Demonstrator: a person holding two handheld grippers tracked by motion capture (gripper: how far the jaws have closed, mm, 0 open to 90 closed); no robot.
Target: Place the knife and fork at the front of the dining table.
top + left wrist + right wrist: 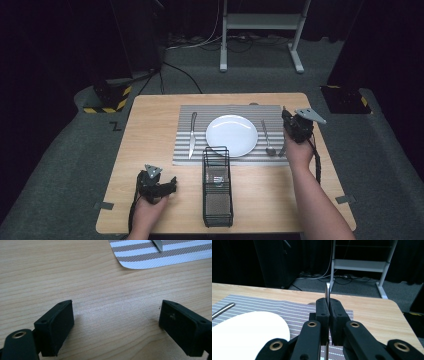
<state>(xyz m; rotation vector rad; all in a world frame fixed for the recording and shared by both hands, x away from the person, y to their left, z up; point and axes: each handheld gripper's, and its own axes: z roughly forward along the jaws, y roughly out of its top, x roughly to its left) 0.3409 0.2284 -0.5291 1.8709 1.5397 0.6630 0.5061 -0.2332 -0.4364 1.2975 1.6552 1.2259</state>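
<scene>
My right gripper [287, 119] hovers over the right edge of the striped placemat [200, 152], beside the white plate [232, 135]. In the right gripper view its jaws [328, 303] are shut on a thin metal piece of cutlery [327, 291], which stands upright and edge-on above them. A spoon [267, 137] lies on the mat right of the plate and a knife [192, 135] lies left of it. My left gripper [167, 186] rests low at the table's front left. Its jaws [116, 322] stand wide open over bare wood with nothing between them.
A black wire basket [217, 187] stands at the front middle of the wooden table [150, 130], between the two hands. The placemat's corner [150, 257] and the knife's tip [157, 245] lie ahead of the left gripper. Beyond the table stands a white metal frame [260, 22].
</scene>
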